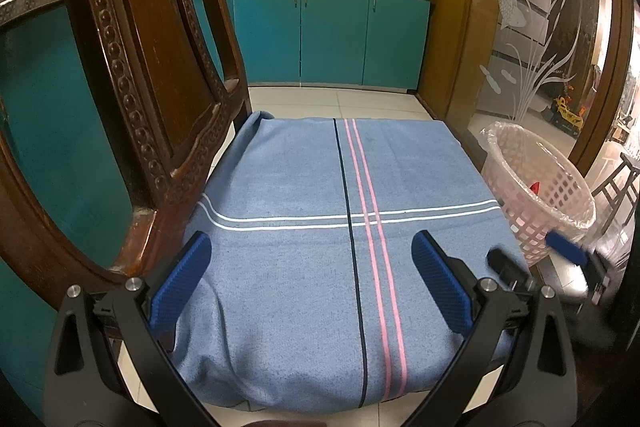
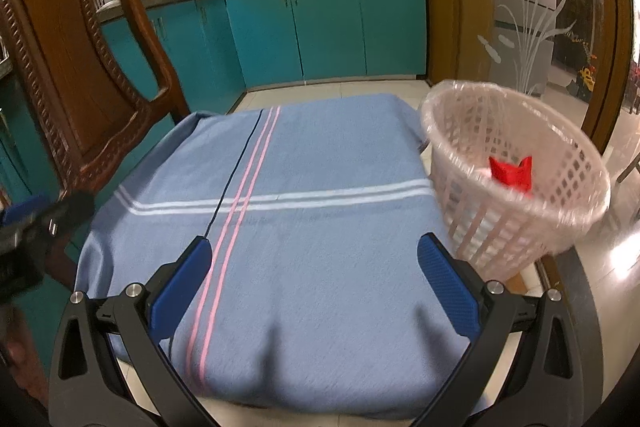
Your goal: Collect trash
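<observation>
A white lattice trash basket (image 2: 520, 187) lined with clear plastic stands to the right of a chair seat, and it also shows in the left wrist view (image 1: 536, 187). A red piece of trash (image 2: 512, 173) lies inside it, seen as a red scrap in the left wrist view (image 1: 534, 188). My left gripper (image 1: 312, 267) is open and empty above the blue cloth (image 1: 340, 247) on the seat. My right gripper (image 2: 314, 275) is open and empty above the same cloth (image 2: 300, 227), just left of the basket. The right gripper's fingers (image 1: 568, 247) show at the right of the left wrist view.
A carved wooden chair back (image 1: 132, 87) rises at the left, also in the right wrist view (image 2: 80, 67). Teal kitchen cabinets (image 1: 332, 31) with pots on the counter stand behind. An etched glass door (image 1: 532, 27) is at the right. Tiled floor (image 1: 332, 103) lies beyond the seat.
</observation>
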The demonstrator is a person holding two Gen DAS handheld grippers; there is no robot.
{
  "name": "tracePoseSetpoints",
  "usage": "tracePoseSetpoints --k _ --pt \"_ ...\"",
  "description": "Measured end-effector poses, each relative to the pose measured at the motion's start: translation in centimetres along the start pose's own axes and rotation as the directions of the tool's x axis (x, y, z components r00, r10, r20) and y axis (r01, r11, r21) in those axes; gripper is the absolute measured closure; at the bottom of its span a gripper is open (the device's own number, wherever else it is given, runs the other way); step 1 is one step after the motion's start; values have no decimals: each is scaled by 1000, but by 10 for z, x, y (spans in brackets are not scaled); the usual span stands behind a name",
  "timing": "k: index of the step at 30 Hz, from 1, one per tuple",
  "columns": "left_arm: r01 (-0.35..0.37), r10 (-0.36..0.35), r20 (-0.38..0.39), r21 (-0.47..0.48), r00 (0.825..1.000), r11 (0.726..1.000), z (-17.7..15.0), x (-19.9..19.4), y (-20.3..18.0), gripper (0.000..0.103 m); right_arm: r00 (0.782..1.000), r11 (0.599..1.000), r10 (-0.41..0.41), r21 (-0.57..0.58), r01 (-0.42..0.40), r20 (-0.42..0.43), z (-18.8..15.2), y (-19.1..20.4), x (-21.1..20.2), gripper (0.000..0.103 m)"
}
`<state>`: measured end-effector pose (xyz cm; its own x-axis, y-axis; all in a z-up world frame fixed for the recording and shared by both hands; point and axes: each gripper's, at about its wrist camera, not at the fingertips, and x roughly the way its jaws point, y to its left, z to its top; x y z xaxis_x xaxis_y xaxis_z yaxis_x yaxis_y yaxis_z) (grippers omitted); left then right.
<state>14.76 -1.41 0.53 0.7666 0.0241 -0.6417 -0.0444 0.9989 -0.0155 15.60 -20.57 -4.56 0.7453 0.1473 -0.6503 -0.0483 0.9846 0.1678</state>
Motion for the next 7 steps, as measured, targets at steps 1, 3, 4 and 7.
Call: tracePoseSetpoints --k 1,3,4,7 --pt "3 -3 -2 -1 1000 1000 1 0 0 3 1000 1000 4 4 -4 -4 -7 4 -2 3" --pt "4 -4 1 1 1000 1000 1 -2 0 3 1000 999 17 33 -17 -2 -29 13 -8 3" --pt "-1 0 6 6 1000 1000 1 -3 -1 3 999 997 35 62 -35 2 -46 18 -12 3" --pt "0 0 7 10 1000 1000 1 -6 -2 3 998 992 63 109 -59 -31 -102 39 -12 3"
